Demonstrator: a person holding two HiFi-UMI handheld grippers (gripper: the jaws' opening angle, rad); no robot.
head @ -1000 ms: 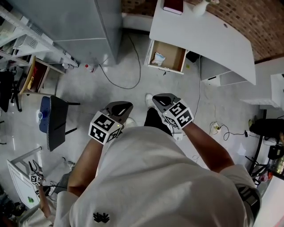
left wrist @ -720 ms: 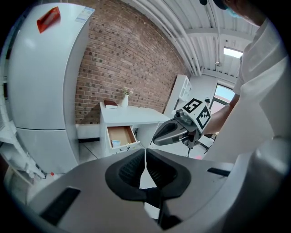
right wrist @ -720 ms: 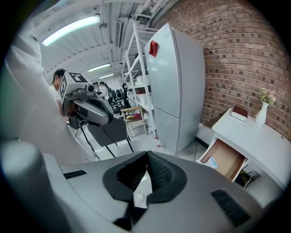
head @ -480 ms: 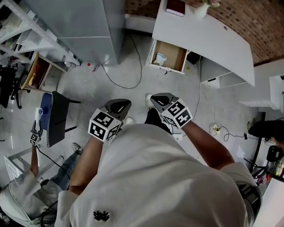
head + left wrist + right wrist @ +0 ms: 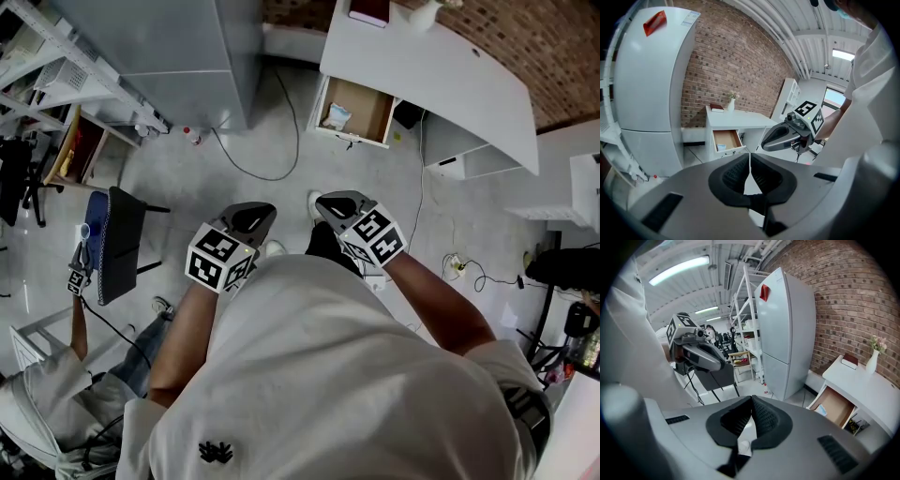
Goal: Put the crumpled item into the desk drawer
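Observation:
The white desk (image 5: 441,75) stands at the top of the head view, its wooden drawer (image 5: 367,112) pulled open. A pale crumpled item (image 5: 336,116) lies in the drawer's left end, and it shows small in the left gripper view too, as the crumpled item (image 5: 721,147). Both grippers hang in front of my body, well short of the desk. My left gripper (image 5: 253,214) is shut with nothing between its jaws. My right gripper (image 5: 330,201) is likewise shut and empty. In the right gripper view the drawer (image 5: 833,407) lies at lower right.
A tall grey fridge (image 5: 178,56) stands left of the desk, with a cable (image 5: 253,159) looping over the floor between them. A black chair (image 5: 117,248) and shelving stand at left. A seated person (image 5: 47,412) is at lower left. A book (image 5: 367,11) lies on the desk.
Both grippers have stayed nearly still and shut. A seated person holding a small marked tool has come into view at lower left.

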